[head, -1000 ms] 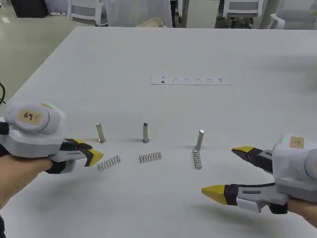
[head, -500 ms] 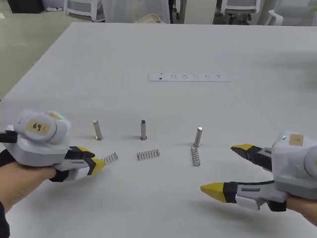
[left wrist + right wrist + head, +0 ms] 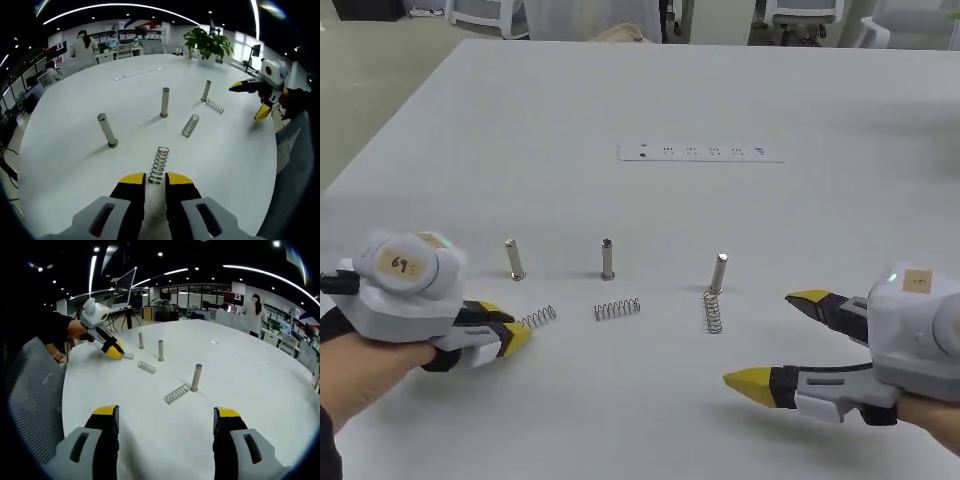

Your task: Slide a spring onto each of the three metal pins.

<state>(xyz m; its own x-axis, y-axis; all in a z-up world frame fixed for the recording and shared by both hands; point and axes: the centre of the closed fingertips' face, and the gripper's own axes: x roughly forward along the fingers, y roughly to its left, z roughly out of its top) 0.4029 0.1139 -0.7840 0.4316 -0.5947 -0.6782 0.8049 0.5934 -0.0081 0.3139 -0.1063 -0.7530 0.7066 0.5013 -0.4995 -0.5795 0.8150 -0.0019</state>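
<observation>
Three metal pins stand upright in a row on the white table: left [image 3: 514,259], middle [image 3: 607,259], right [image 3: 719,273]. A spring lies flat in front of each: left spring [image 3: 538,318], middle spring [image 3: 617,309], right spring [image 3: 712,312] touching its pin's foot. My left gripper [image 3: 515,337] sits low by the left spring [image 3: 159,165], its jaws almost together, and the spring's near end reaches just to the tips. My right gripper [image 3: 775,340] hovers wide open to the right of the right pin [image 3: 196,377], with nothing between its jaws.
A flat white power strip [image 3: 700,152] lies further back on the table [image 3: 650,420]. Office chairs and desks stand beyond the far edge. A potted plant [image 3: 210,42] sits at a table corner. People stand in the background.
My left gripper has come slightly lower and closer to me, its tips staying at the left spring's near end. The right gripper has held still. The head camera tilted a little.
</observation>
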